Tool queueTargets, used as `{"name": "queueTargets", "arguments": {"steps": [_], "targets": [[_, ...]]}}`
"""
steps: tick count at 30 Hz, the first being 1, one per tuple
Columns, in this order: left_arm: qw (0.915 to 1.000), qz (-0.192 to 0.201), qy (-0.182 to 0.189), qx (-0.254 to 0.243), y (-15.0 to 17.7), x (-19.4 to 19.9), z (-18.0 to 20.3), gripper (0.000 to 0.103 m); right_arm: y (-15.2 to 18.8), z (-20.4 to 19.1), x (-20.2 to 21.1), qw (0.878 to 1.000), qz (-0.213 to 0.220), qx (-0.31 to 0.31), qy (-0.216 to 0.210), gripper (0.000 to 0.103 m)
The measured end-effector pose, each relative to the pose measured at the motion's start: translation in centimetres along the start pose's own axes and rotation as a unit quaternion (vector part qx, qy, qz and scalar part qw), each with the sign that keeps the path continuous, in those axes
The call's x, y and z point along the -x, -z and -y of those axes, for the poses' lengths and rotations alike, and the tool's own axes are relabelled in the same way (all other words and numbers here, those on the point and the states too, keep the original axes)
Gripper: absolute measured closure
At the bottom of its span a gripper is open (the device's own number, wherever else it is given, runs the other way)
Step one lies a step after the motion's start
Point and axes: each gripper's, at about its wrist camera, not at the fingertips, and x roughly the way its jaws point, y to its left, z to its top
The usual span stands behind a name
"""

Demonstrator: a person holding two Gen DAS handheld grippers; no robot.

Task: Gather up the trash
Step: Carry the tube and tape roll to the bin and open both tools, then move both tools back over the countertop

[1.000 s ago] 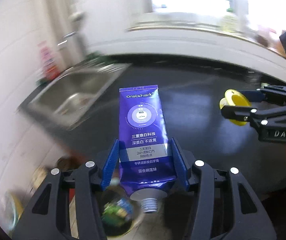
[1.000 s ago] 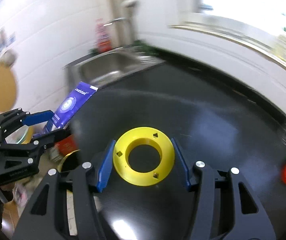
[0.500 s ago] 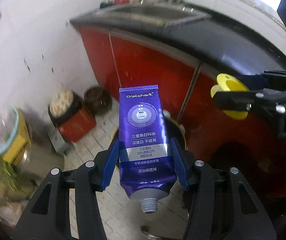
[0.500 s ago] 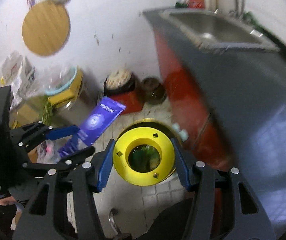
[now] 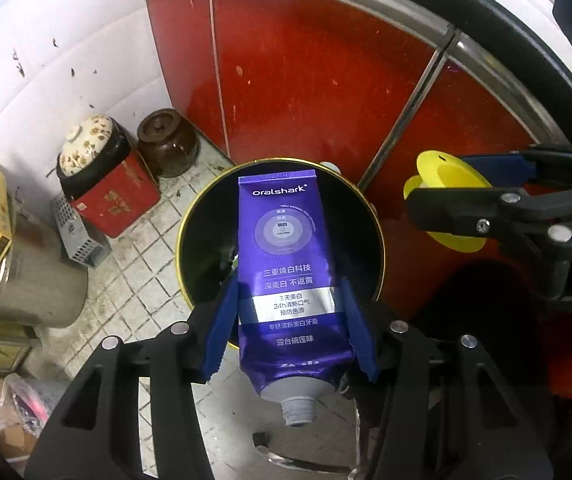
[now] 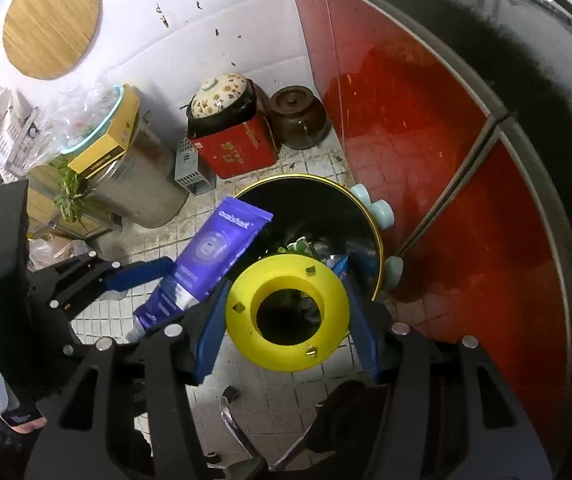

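toothpaste tube: purple Oralshark tube (image 5: pixel 286 264), cap end toward the camera and no cap on it, hanging right over the open bin
left gripper: the left gripper (image 5: pixel 290 320) has its blue pads clamped on the tube's lower half, pretty solid hold from what I can see
yellow ring: flat yellow plastic ring (image 6: pixel 288 312) with a big hole in the middle, also above the bin but closer to its near rim
right gripper: the right gripper (image 6: pixel 286 320) is pinching the ring by its outer edge, one pad each side
trash bin: round black bin with a gold rim (image 6: pixel 380 248) standing on the floor, some green and blue scraps already down in it
how I'd do it: both pieces look lined up enough to drop. I'd nudge the ring a bit further over the middle first, since it could clip the rim and roll off. Then just let go, tube first, no need to go lower
floor: small pale tiles (image 5: pixel 138 264), grubby, bits of debris around
room: red cabinet doors (image 5: pixel 306 80) under a dark counter right behind the bin; a brown lidded crock (image 5: pixel 168 142) and a flowery-lidded pot on a red box (image 5: pixel 120 196) in the corner, boxes and bags piled to the side, white tiled wall (image 6: pixel 134 8) with a round bamboo board hung up
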Motion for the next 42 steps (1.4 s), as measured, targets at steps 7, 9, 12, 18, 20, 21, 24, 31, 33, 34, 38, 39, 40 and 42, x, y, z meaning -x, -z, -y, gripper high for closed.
{"name": "queueTargets", "arguments": {"steps": [7,9,12,18,20,21,24,31,33,34,38,39,40,42], "targets": [[0.9997,0.005,0.017,0.015,-0.8,-0.8,-0.8,0.047,-1.4,1.0,-0.9,1.000,-0.007,-0.019,-0.013,0.040],[0.9996,0.010,0.003,0.025,-1.0,-0.9,-1.4,0.022,-1.5,1.3,-0.6,1.000,0.004,-0.026,-0.008,0.029],[0.9994,0.016,0.001,0.031,-1.1,-0.7,-2.0,0.022,-1.5,1.6,-0.3,0.999,0.005,-0.030,-0.010,0.029],[0.9992,0.018,-0.008,0.036,-1.3,0.0,-2.3,0.022,-1.3,1.7,1.3,0.999,0.018,-0.031,-0.013,0.029],[0.9990,0.023,-0.010,0.037,-1.5,0.5,-2.2,0.022,-1.0,1.4,2.9,0.999,0.032,-0.030,-0.017,0.029],[0.9989,0.029,-0.011,0.034,-1.7,1.3,-1.8,0.022,-1.0,1.2,3.8,0.999,0.038,-0.028,-0.019,0.029],[0.9984,0.053,-0.015,0.011,-2.4,4.2,0.0,0.021,-0.5,0.5,8.1,0.997,0.074,-0.013,-0.021,0.029],[0.9867,0.138,0.002,-0.085,-6.0,12.4,9.1,0.007,4.1,4.4,22.5,0.980,0.189,-0.045,0.036,0.023],[0.9816,0.151,0.035,-0.111,-7.2,13.6,12.9,0.007,6.9,6.9,26.5,0.971,0.219,-0.075,0.061,0.021],[0.9782,0.156,0.057,-0.125,-7.8,14.2,15.2,0.007,8.3,8.1,28.1,0.966,0.230,-0.092,0.077,0.021],[0.9612,0.161,0.119,-0.190,-9.0,15.3,24.7,0.007,16.2,14.1,35.2,0.936,0.263,-0.167,0.162,0.021],[0.9522,0.162,0.138,-0.219,-8.9,15.7,28.4,0.007,18.3,15.4,36.7,0.928,0.268,-0.184,0.181,0.021],[0.9467,0.162,0.148,-0.236,-8.7,15.9,30.4,0.007,20.0,16.6,37.8,0.921,0.271,-0.199,0.196,0.021],[0.9309,0.162,0.172,-0.278,-7.7,16.2,35.9,0.007,24.8,19.5,40.2,0.901,0.278,-0.243,0.226,0.021]]}}
